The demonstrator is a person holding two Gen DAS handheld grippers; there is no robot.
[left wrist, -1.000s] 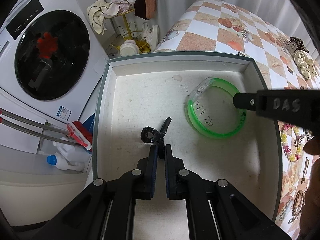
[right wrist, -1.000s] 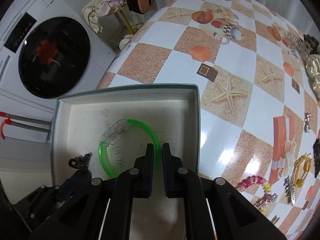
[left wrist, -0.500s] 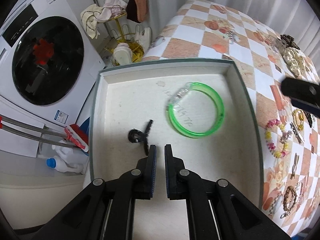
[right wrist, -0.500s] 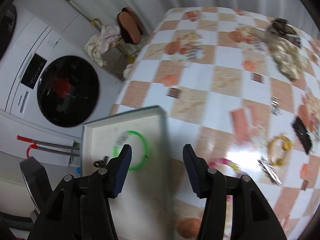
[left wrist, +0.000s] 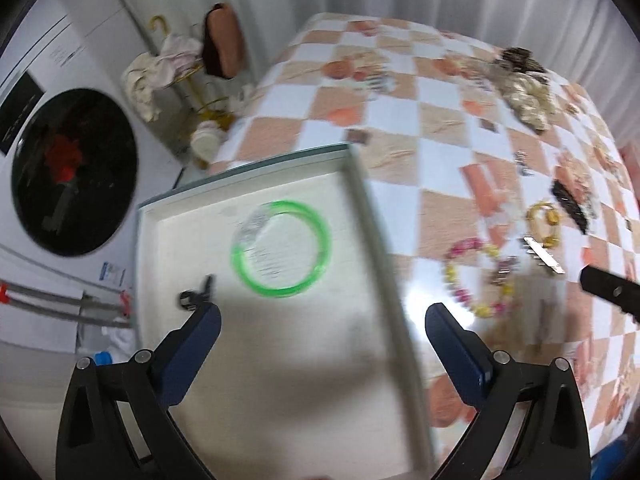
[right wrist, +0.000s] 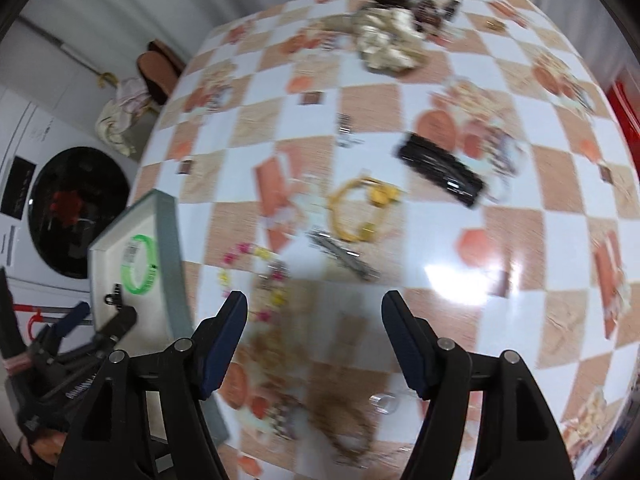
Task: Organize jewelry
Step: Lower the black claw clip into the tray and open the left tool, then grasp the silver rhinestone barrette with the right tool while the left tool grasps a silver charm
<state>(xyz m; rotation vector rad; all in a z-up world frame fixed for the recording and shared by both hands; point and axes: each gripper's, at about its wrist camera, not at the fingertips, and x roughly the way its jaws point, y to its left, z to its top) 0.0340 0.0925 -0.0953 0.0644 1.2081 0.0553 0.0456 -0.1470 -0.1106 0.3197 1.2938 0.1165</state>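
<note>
A white tray point(left wrist: 240, 168) at the table's left end holds a green bangle point(left wrist: 280, 250) and a small black clip point(left wrist: 196, 294). My left gripper point(left wrist: 322, 320) hangs over the tray's right half. Its jaws are opening wide and nothing is between them. My right gripper point(right wrist: 316, 304) is over the checkered table, right of the tray point(right wrist: 170, 240). Its jaws are opening too, and they are empty. Beyond it lie a pink-and-yellow bead bracelet point(right wrist: 256, 276), a silver clip point(right wrist: 344, 256), a yellow bracelet point(right wrist: 360, 212) and a black comb clip point(right wrist: 440, 172).
A washing machine point(left wrist: 72, 168) stands on the floor left of the table, with a gold rack of cloths point(left wrist: 168, 64) behind it. Cream and brown hair pieces point(right wrist: 388, 40) are piled at the far side. More blurred jewelry point(right wrist: 340, 420) lies under the right gripper.
Both grippers opened from shut. The left let go of the black clip and drew back to the right. The right left the green bangle in the tray and swung right over the table.
</note>
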